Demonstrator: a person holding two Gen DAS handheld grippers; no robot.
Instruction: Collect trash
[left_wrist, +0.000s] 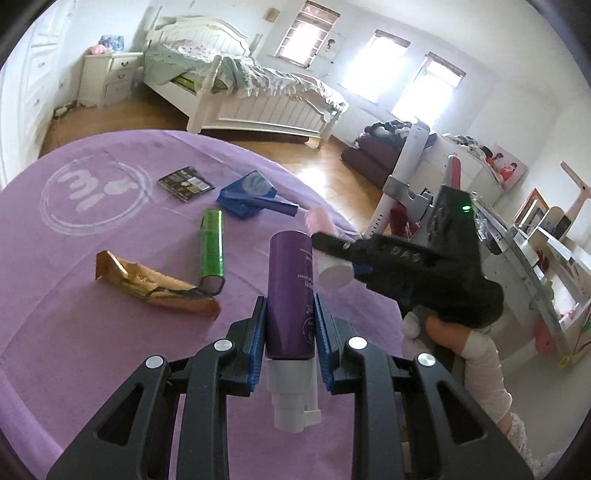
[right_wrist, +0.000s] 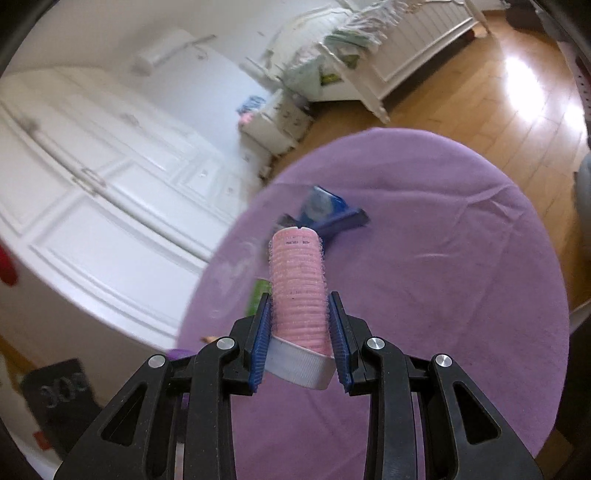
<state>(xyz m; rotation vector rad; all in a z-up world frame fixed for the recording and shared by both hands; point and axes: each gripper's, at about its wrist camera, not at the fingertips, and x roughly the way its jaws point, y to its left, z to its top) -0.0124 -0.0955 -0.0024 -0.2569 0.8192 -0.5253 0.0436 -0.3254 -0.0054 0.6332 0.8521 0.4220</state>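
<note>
Two blue pads of the left gripper (left_wrist: 290, 317) clamp a purple spray bottle (left_wrist: 290, 295), nozzle end toward the camera, above the near edge of the purple-covered table (left_wrist: 74, 295). Further in lie a gold wrapper (left_wrist: 155, 291), a green tube (left_wrist: 211, 247), a blue carton (left_wrist: 251, 195) and a dark packet (left_wrist: 186, 183). In the right wrist view, the right gripper (right_wrist: 299, 325) grips a pink hair roller (right_wrist: 298, 291) by its white-capped end over the table's left edge.

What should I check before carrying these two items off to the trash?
1. Left tool gripping purple spray bottle: ok.
2. Right tool gripping pink hair roller: ok.
3. Roller seated squarely: not ok, its white base sits tilted.
4. Table cleared: not ok; green tube, gold wrapper, blue box, black packet remain.
5. Trash bin located: cannot tell, none visible.
</note>
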